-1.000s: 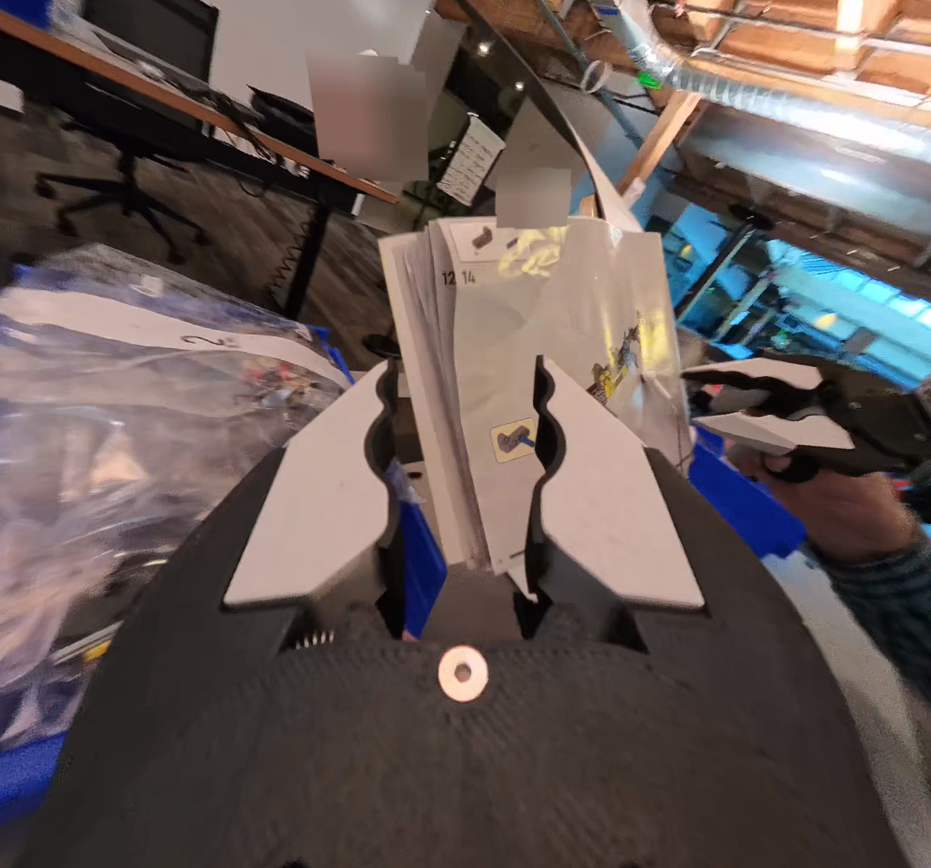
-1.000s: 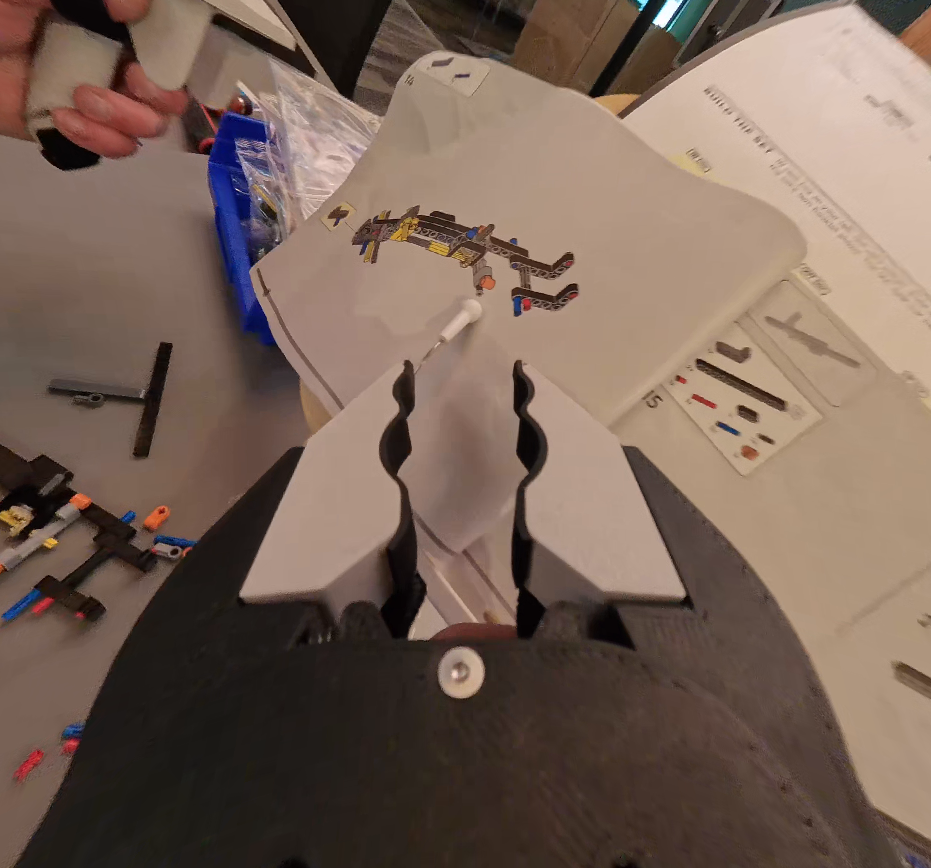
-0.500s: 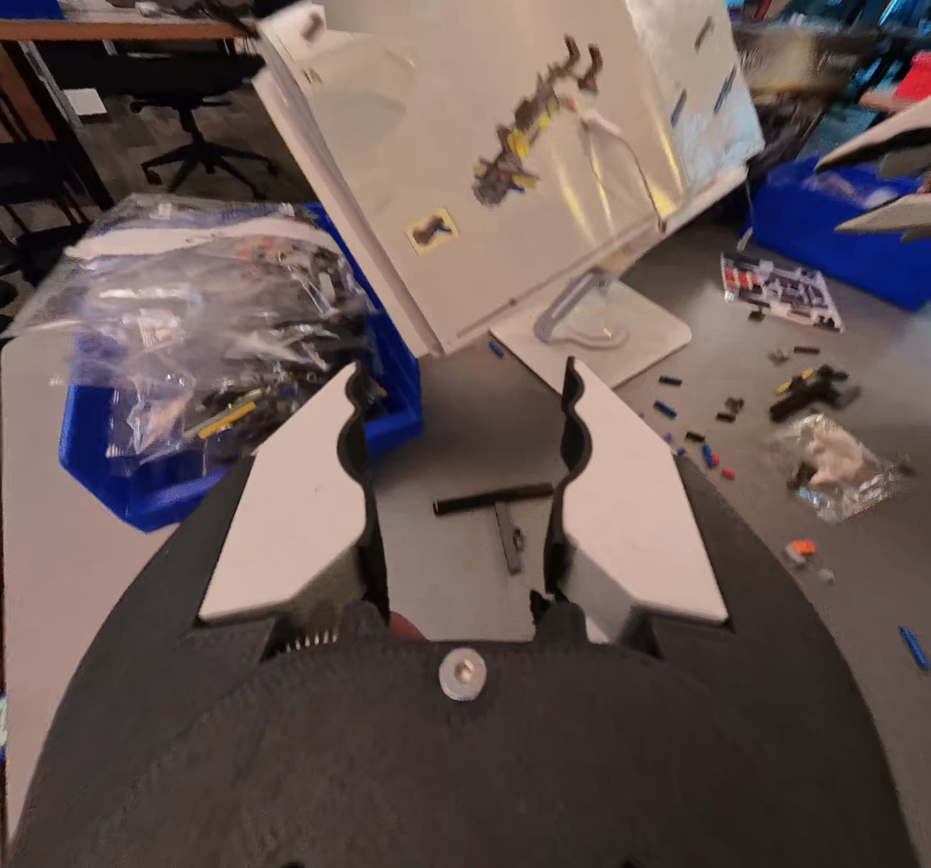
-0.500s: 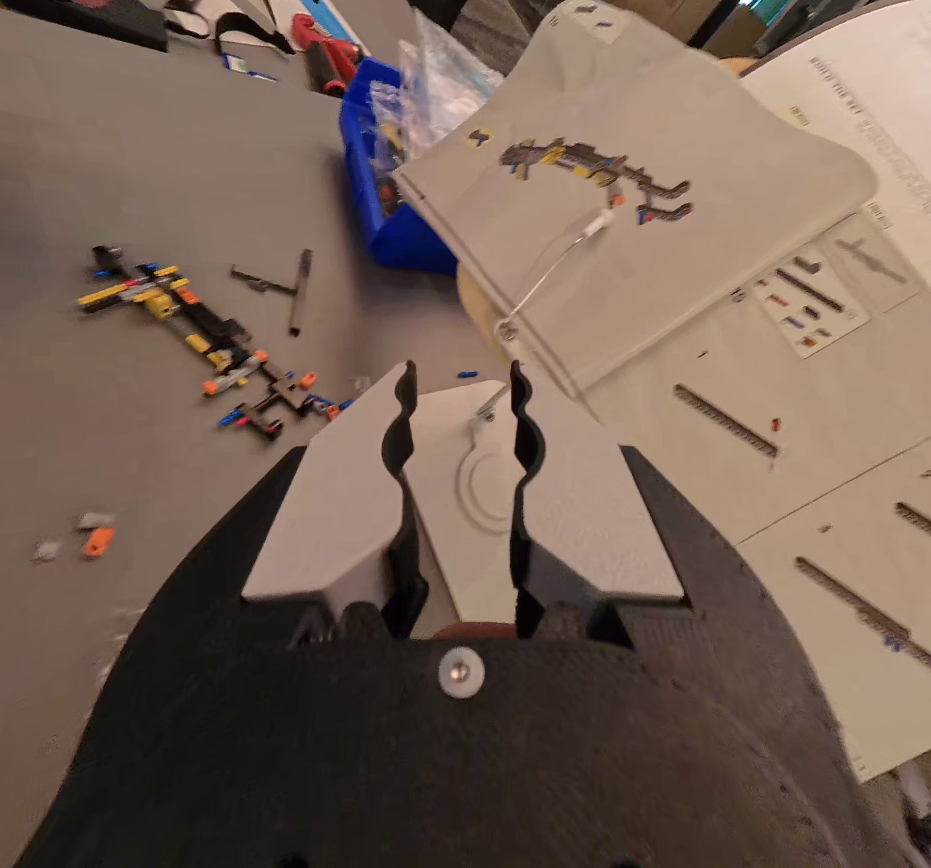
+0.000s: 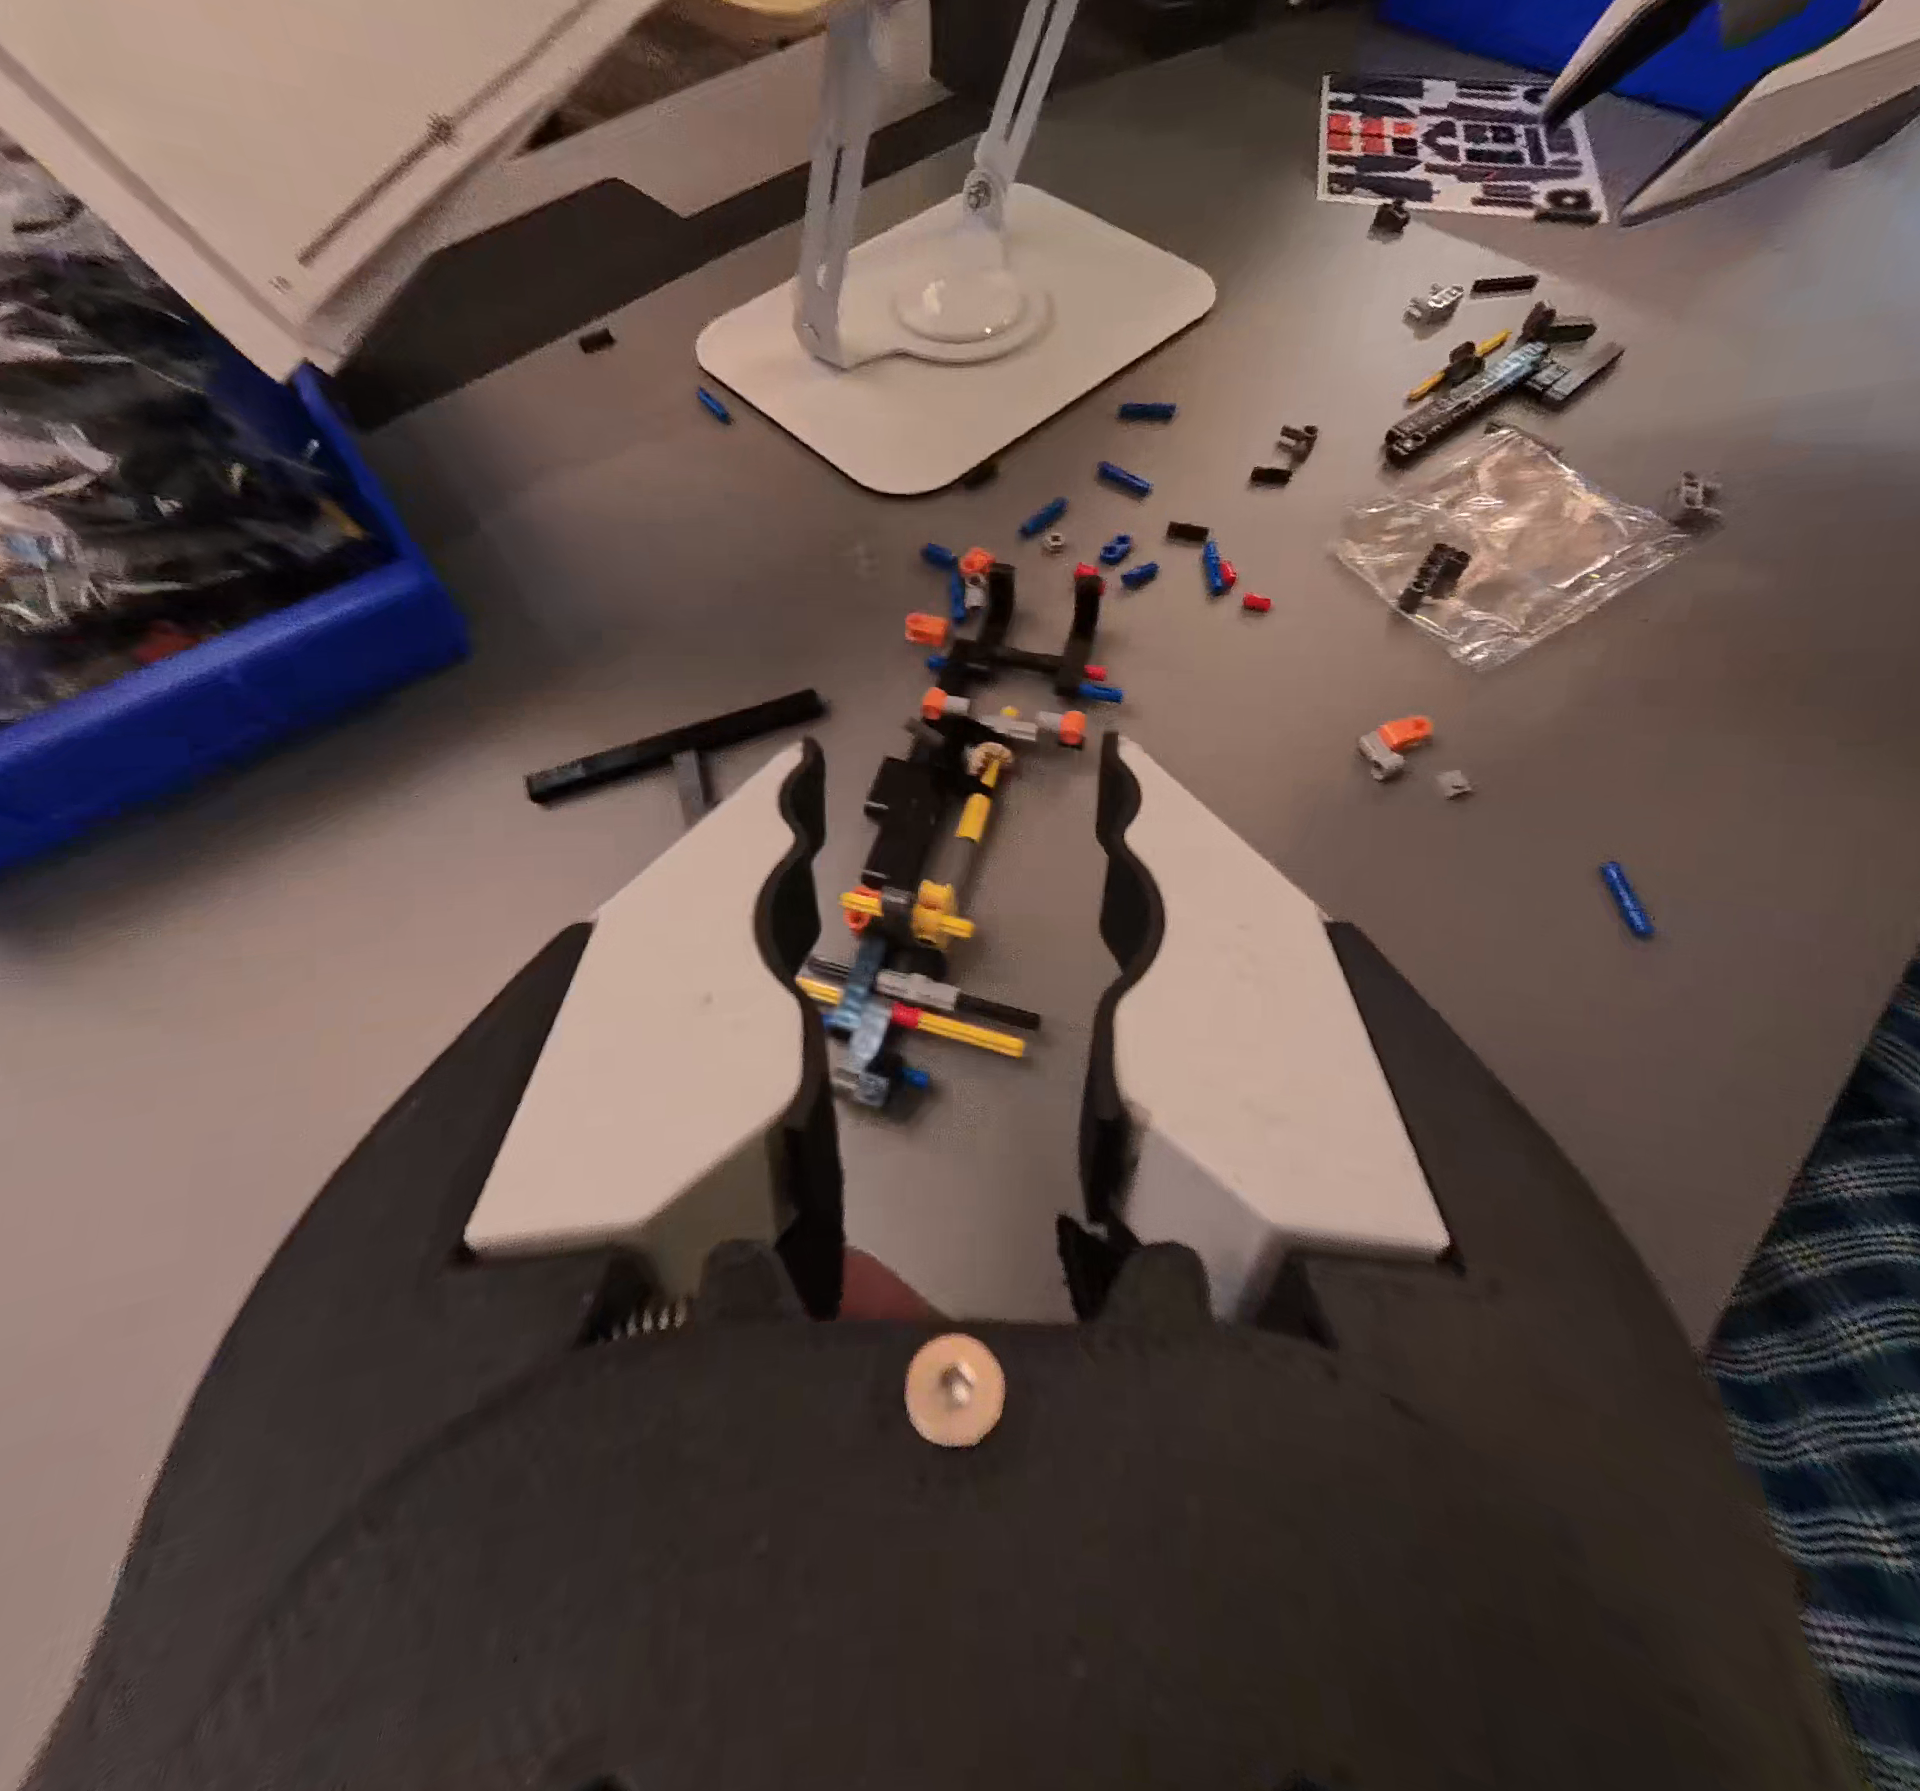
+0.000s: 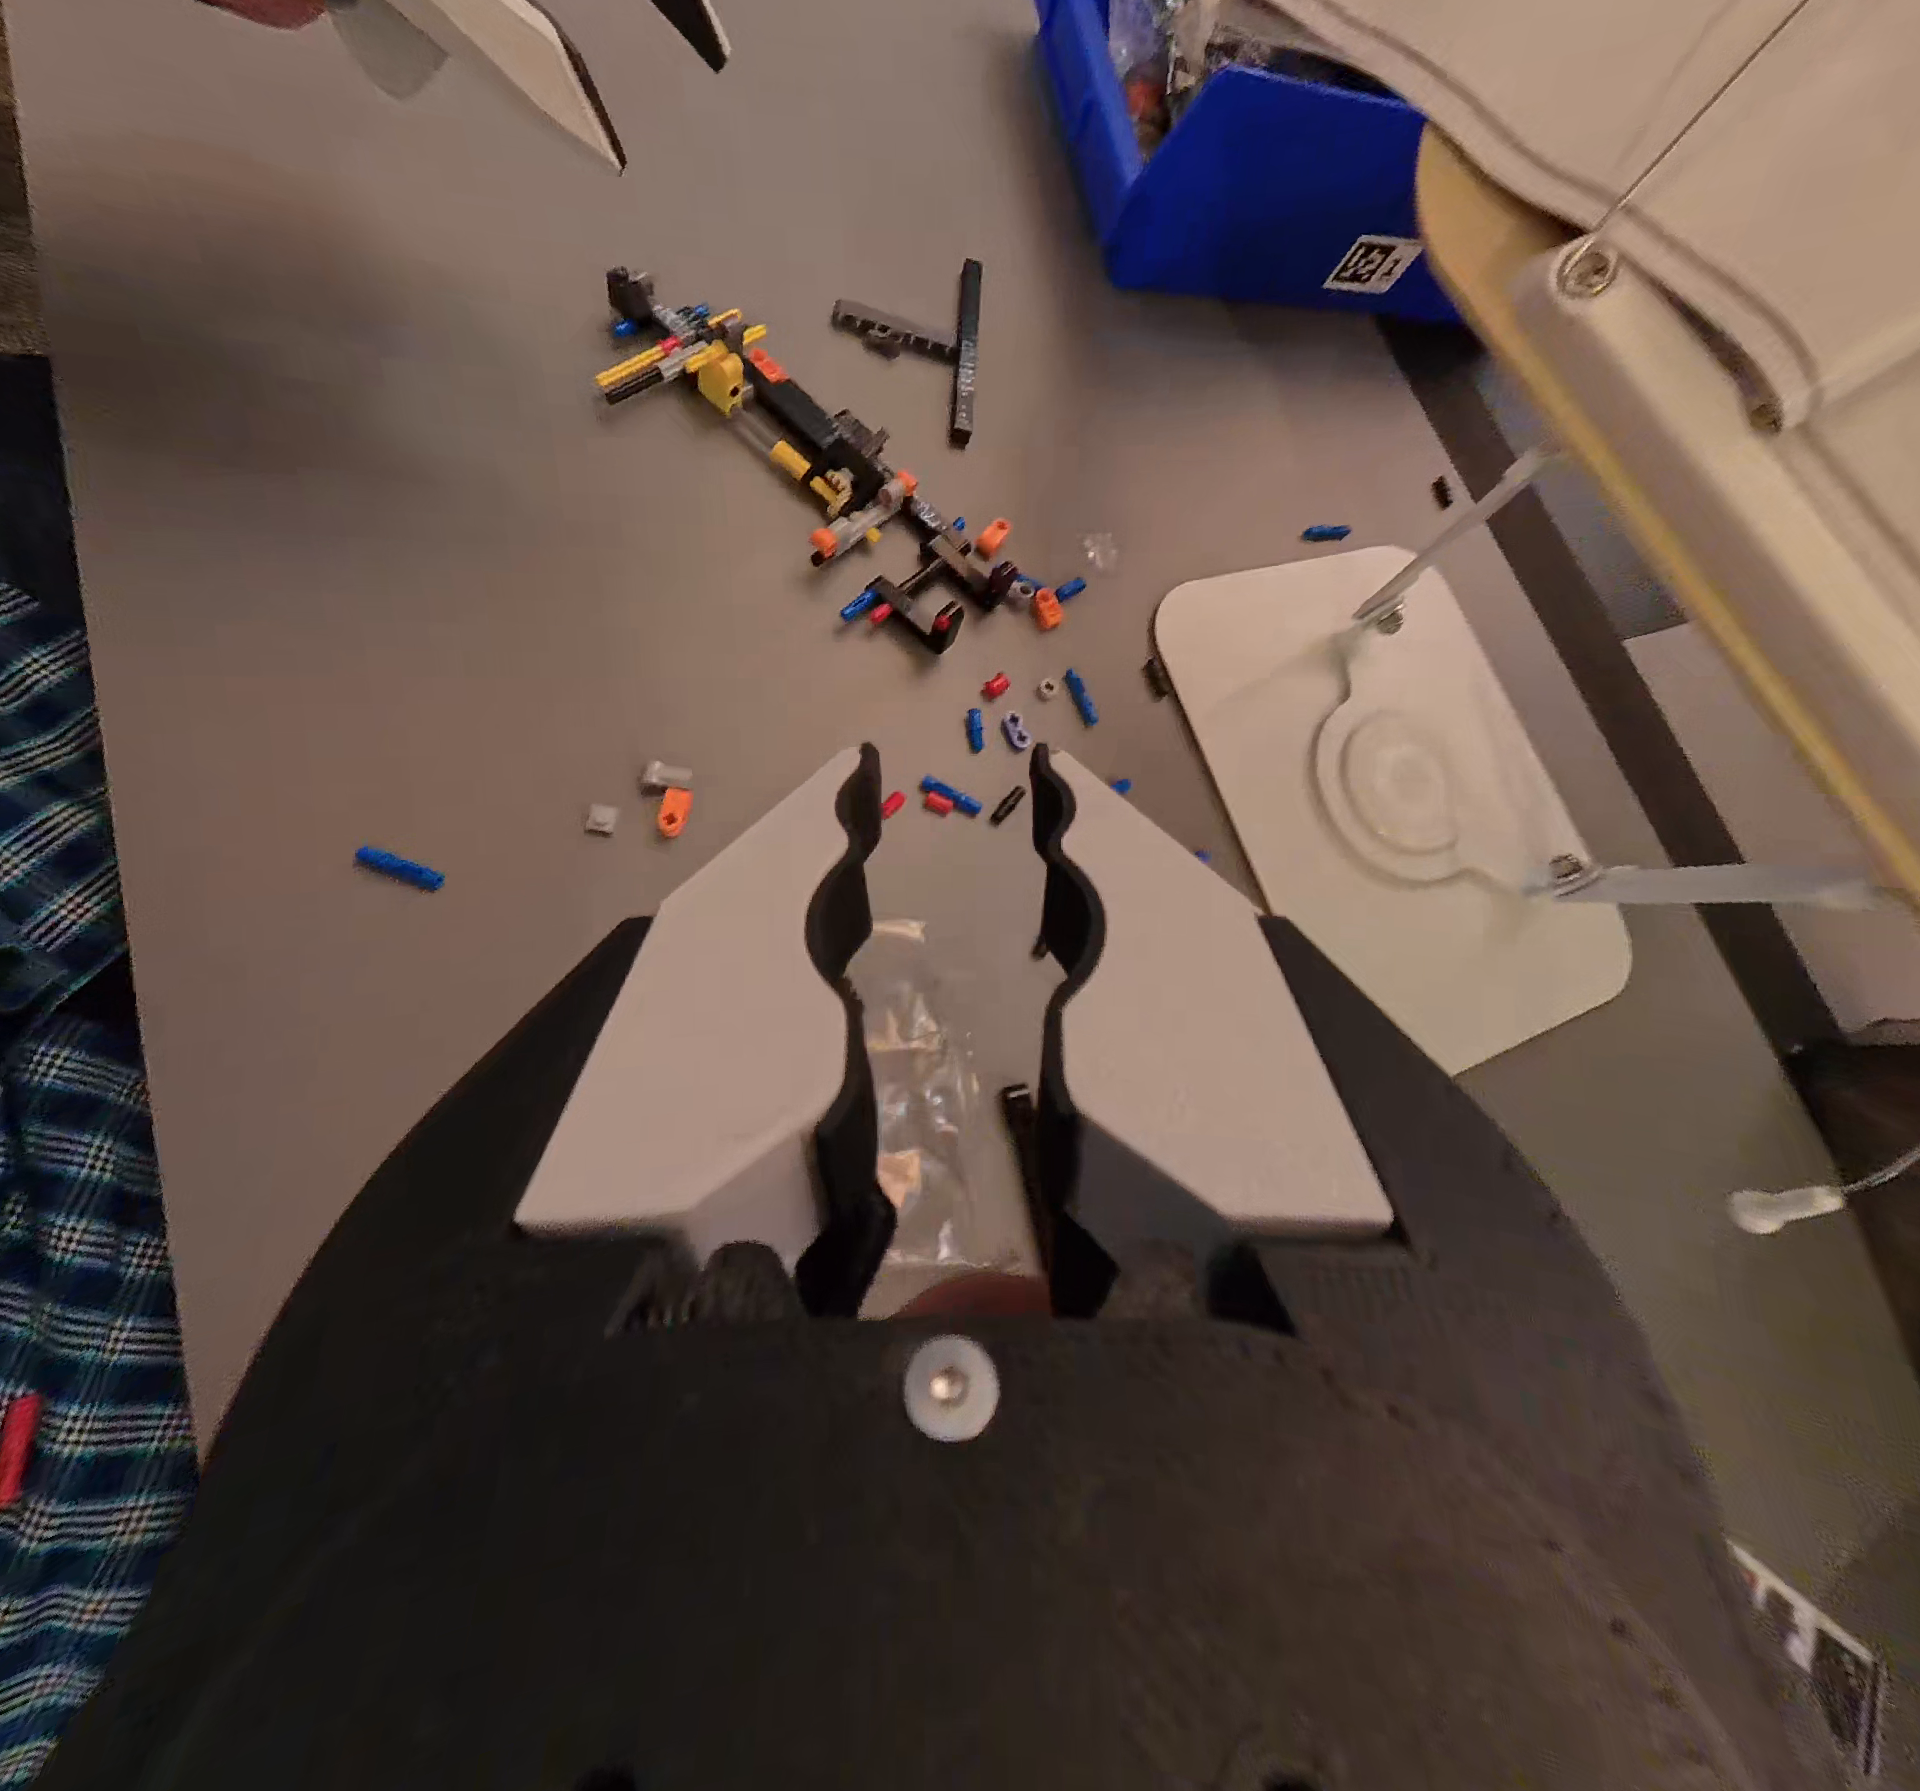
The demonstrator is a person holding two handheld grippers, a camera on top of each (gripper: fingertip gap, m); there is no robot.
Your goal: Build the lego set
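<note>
A long, partly built lego assembly [image 5: 940,837] of black, yellow, grey and orange parts lies on the grey table; it also shows in the right wrist view [image 6: 800,448]. My left gripper [image 5: 961,754] is open and empty, hovering above the assembly, which shows between its jaws. My right gripper [image 6: 948,762] is open and empty above small loose blue, red and black pins [image 6: 951,796]. A black T-shaped beam piece [image 5: 675,749] lies left of the assembly, and shows in the right wrist view [image 6: 951,349] too. The instruction booklet [image 5: 343,27] sits on a white stand [image 5: 956,328].
A blue bin [image 5: 197,536] of bagged parts stands at the left. A second small assembly [image 5: 1496,380], a sticker sheet [image 5: 1455,146] and a clear plastic bag [image 5: 1507,541] lie at the right. Loose orange and grey pieces [image 5: 1392,744] are scattered about. A plaid sleeve [image 6: 62,1014] is at the edge. The grippers' ends are close to 20 centimeters from one another.
Both grippers have swung down from the instruction booklet to face the table. The left one now hangs over the assembly, the right one over the loose pins. Both stay open.
</note>
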